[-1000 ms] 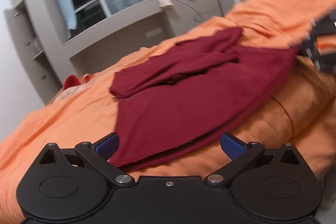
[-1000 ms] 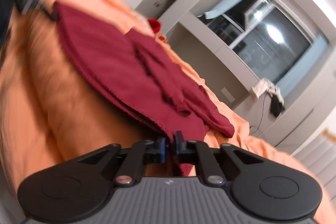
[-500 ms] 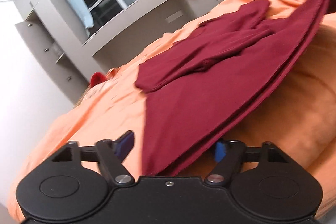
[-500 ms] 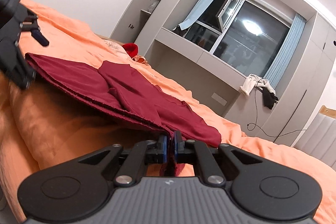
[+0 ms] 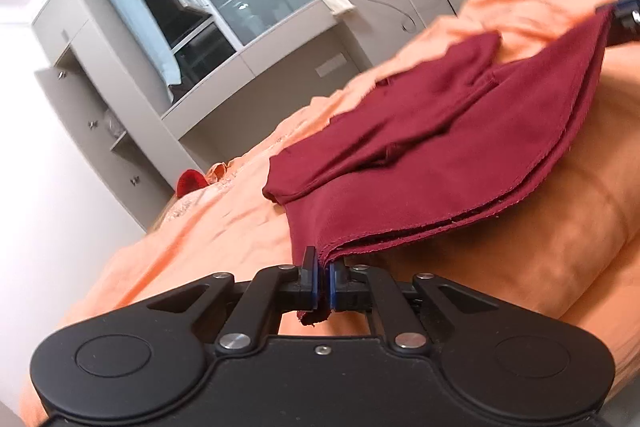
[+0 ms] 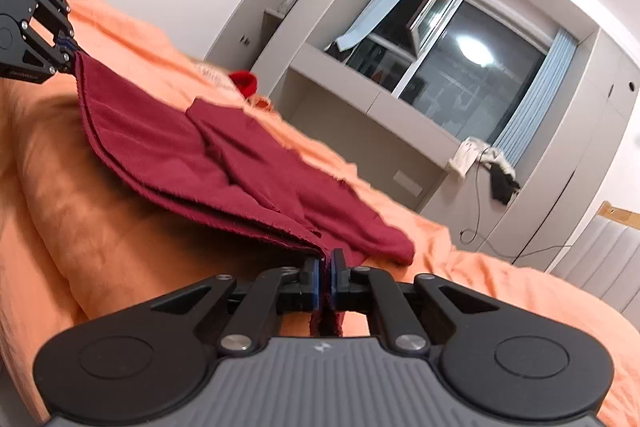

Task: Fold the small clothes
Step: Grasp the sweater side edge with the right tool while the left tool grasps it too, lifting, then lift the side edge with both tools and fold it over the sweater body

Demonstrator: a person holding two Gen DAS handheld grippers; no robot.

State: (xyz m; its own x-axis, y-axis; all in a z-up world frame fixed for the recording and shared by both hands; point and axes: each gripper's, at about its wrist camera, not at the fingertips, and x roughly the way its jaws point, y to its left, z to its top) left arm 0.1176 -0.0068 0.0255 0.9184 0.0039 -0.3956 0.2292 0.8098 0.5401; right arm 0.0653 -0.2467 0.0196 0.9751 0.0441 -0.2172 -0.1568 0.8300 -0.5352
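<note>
Maroon garment [image 5: 460, 155], folded in layers with a sleeve across the top, stretches over the orange bed [image 5: 560, 267] at frame centre. Left gripper [image 5: 324, 285] and right gripper [image 6: 327, 285] each have their fingers clamped together on an opposite corner of its raw hem, lifting that edge. Bare orange bedding surrounds it.

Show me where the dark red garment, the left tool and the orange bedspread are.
dark red garment [image 5: 460, 163], left wrist view, on its flat top layer.
left tool [image 5: 324, 285], left wrist view, midway between its fingertips, shut on the garment's corner.
orange bedspread [image 6: 500, 291], right wrist view, on a bare stretch beyond the garment.
</note>
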